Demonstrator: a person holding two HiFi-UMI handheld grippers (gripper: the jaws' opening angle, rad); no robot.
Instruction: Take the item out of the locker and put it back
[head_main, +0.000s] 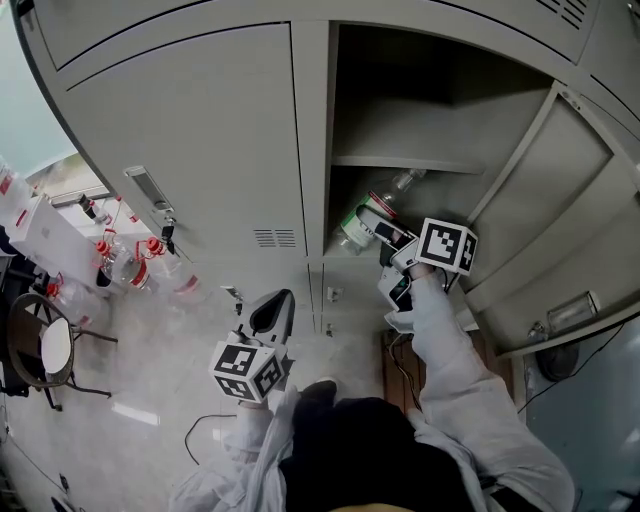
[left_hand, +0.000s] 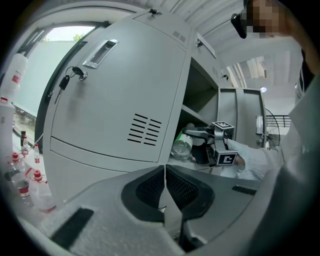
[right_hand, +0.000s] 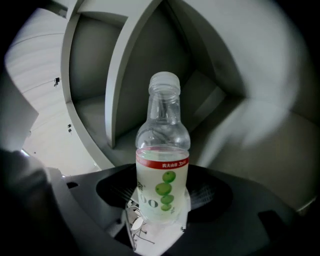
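White sleeves are worn; the left gripper and right gripper are capped with black-and-white marker cubes.

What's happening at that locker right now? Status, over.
Left gripper shut, empty. Right gripper clamped on bottle, at open locker mouth. Nothing visibly blocking.

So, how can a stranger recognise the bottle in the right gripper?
Find the grey locker and its open compartment. Below the shelf, the right gripper holds a clear bottle. Unlike the red-capped bottles at left, it has a pale cap and green fruit label.
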